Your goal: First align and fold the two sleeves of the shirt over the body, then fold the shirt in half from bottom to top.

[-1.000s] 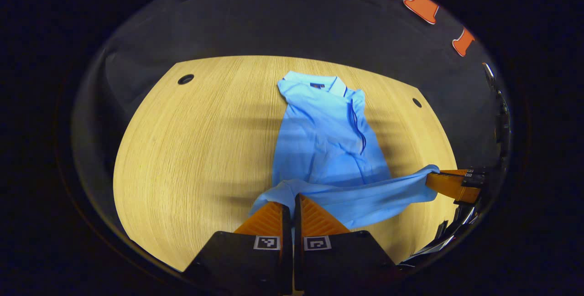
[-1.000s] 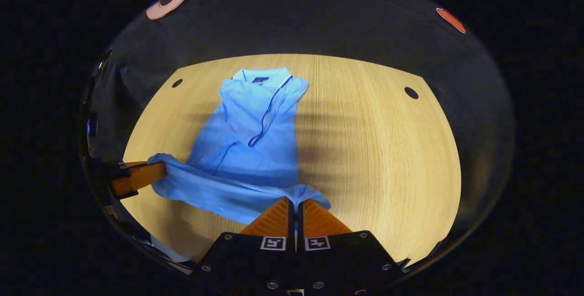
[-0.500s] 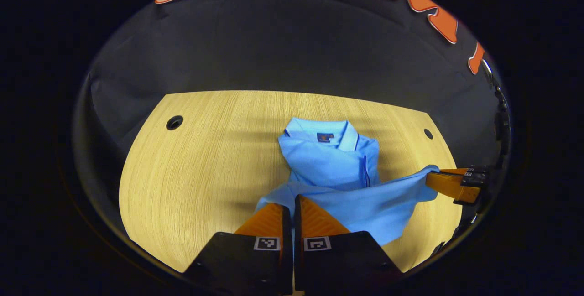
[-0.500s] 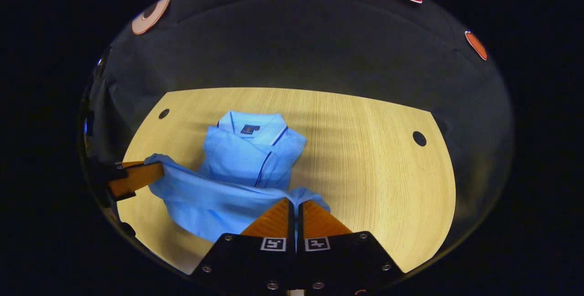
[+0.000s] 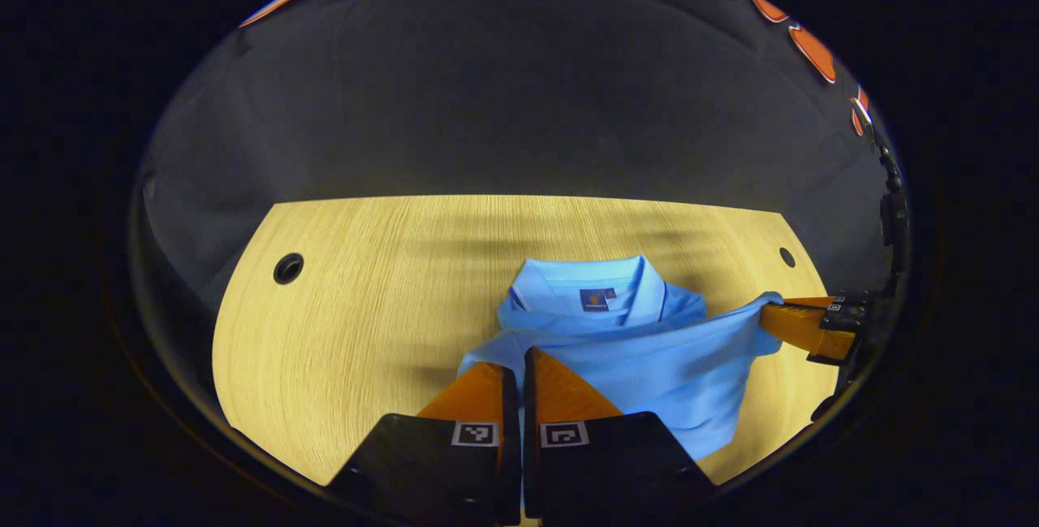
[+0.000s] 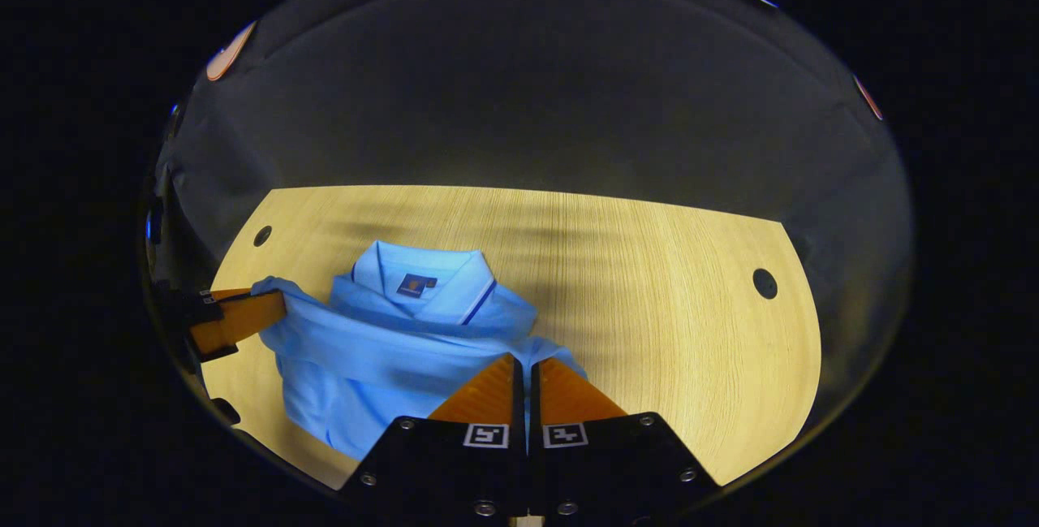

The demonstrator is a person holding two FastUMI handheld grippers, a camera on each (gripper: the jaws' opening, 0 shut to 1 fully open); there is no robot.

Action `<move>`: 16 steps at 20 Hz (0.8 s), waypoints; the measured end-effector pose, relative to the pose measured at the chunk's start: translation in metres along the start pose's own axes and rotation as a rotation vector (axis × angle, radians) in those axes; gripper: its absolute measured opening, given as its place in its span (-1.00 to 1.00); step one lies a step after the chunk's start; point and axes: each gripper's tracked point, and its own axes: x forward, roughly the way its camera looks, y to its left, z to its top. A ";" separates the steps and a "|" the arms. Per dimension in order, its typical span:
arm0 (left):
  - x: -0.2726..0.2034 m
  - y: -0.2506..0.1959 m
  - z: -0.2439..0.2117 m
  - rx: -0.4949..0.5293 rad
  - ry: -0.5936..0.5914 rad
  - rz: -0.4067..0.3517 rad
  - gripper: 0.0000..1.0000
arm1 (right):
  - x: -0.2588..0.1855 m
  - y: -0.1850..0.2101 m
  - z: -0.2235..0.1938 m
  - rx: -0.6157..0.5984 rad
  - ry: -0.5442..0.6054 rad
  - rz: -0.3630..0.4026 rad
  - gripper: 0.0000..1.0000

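**A:** Light-blue polo shirt [image 5: 641, 356] sits on the pale wood counter [image 5: 365, 316], toward the right half in the left gripper view. Left tongs [image 5: 513, 365] are pinched together on one corner of the bottom hem, cloth squeezed between both fingers. Hem edge runs across to the right tongs [image 5: 779, 317] at the far right edge, closed on the other corner.

**B:** Same story from the right gripper view. Left tongs [image 6: 260, 312] come in at the far left, clamped on their hem corner, and the shirt [image 6: 381, 356] is spread between them and the right tongs [image 6: 523, 369] at bottom centre, fingers together on the cloth.

**A:** So the hem's lifted off the counter?

**B:** Looks raised and stretched like a band, sitting just in front of the collar [image 6: 422, 279]. Collar lies flat on the wood with the little neck tag [image 6: 416, 285] showing. Lower body bunches under the raised edge.

**A:** Round cable hole [image 5: 288, 268] out left, another [image 5: 786, 256] far right by the counter's back edge.
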 end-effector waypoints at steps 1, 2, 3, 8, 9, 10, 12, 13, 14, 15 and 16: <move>0.002 0.002 0.000 0.012 -0.001 0.008 -0.90 | 0.002 0.000 0.000 0.023 0.002 -0.005 -0.96; 0.000 0.001 0.002 0.017 -0.003 0.010 -0.90 | 0.003 -0.001 0.001 0.045 0.008 -0.013 -0.96; 0.003 0.001 0.003 0.018 -0.010 0.010 -0.84 | 0.004 -0.002 0.002 0.058 0.004 -0.017 -0.95; -0.008 0.005 0.007 -0.007 -0.040 0.022 0.12 | -0.011 -0.008 0.009 0.046 -0.028 -0.023 -0.57; -0.014 0.005 0.010 -0.012 -0.055 0.024 0.42 | -0.015 -0.011 0.007 0.044 -0.028 -0.033 -0.06; -0.023 0.008 0.014 -0.006 -0.073 0.035 0.72 | -0.022 -0.010 0.006 0.052 -0.032 -0.030 0.04; -0.047 0.020 0.028 0.010 -0.136 0.072 0.86 | -0.039 -0.006 0.005 0.072 -0.034 -0.019 0.29; -0.064 0.025 0.035 0.012 -0.167 0.088 1.00 | -0.049 -0.005 0.005 0.077 -0.044 -0.017 0.45; -0.077 0.029 0.040 0.008 -0.193 0.092 1.00 | -0.059 -0.004 0.005 0.075 -0.053 -0.019 0.70; -0.095 0.032 0.045 -0.002 -0.222 0.091 1.00 | -0.071 -0.003 0.004 0.071 -0.064 -0.022 0.92; -0.112 0.036 0.049 -0.009 -0.249 0.090 1.00 | -0.084 -0.001 0.007 0.070 -0.083 -0.021 0.97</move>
